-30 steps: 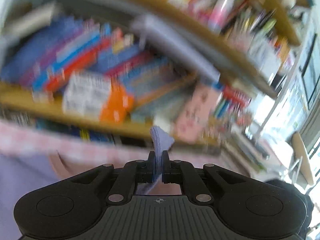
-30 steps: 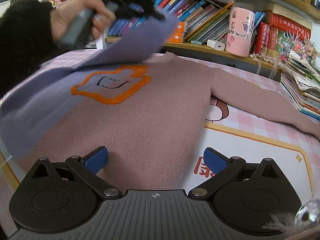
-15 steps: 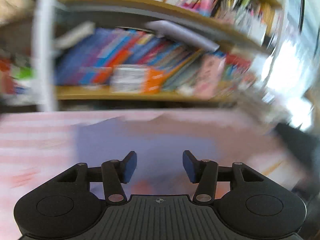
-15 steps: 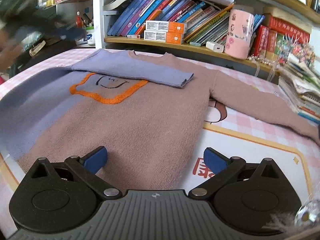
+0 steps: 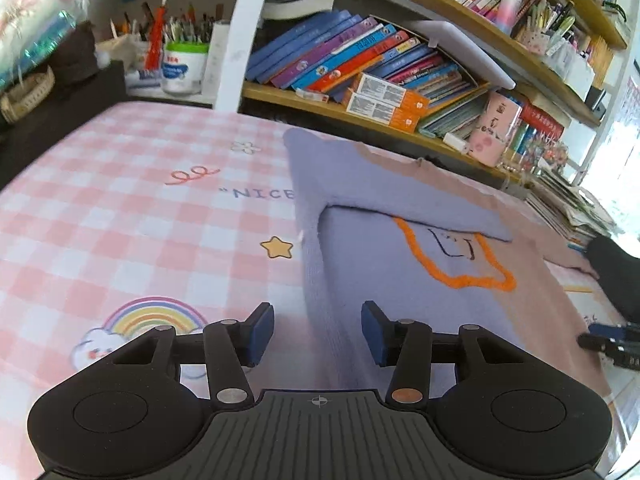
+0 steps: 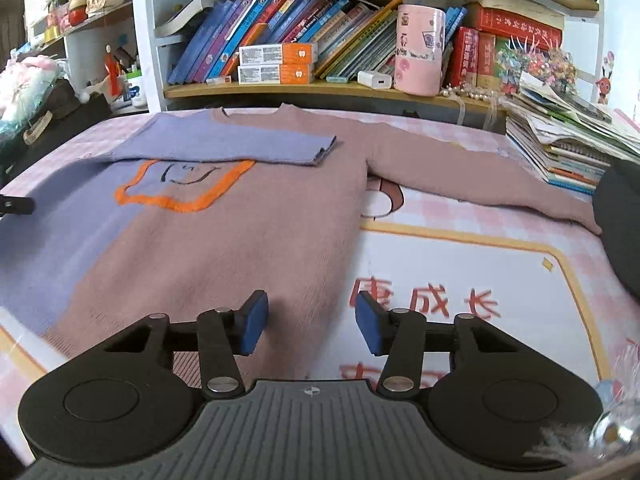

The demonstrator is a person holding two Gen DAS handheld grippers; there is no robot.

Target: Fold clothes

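Note:
A sweater (image 6: 240, 240), purple on its left half and mauve on its right, lies flat on the table with an orange outlined face on the chest. Its purple sleeve (image 6: 240, 146) is folded across the chest. The mauve sleeve (image 6: 480, 184) stretches out to the right. My left gripper (image 5: 318, 332) hovers over the sweater's purple side edge (image 5: 320, 280), jaws closing, pads not pressing on the cloth. My right gripper (image 6: 310, 322) hovers over the mauve side edge near the hem, jaws closing, nothing pinched. The right gripper (image 5: 612, 344) also shows in the left wrist view.
A pink checked mat (image 5: 140, 208) covers the table. Behind it runs a shelf of books (image 6: 280, 52) with a pink cup (image 6: 418, 50). A pile of books and papers (image 6: 568, 136) sits at the right. A dark sleeve (image 6: 620, 216) is at the right edge.
My left gripper let go of the purple sleeve, which now lies folded over the chest, and moved to the sweater's left side. The right gripper's jaws have narrowed; that hand stayed put.

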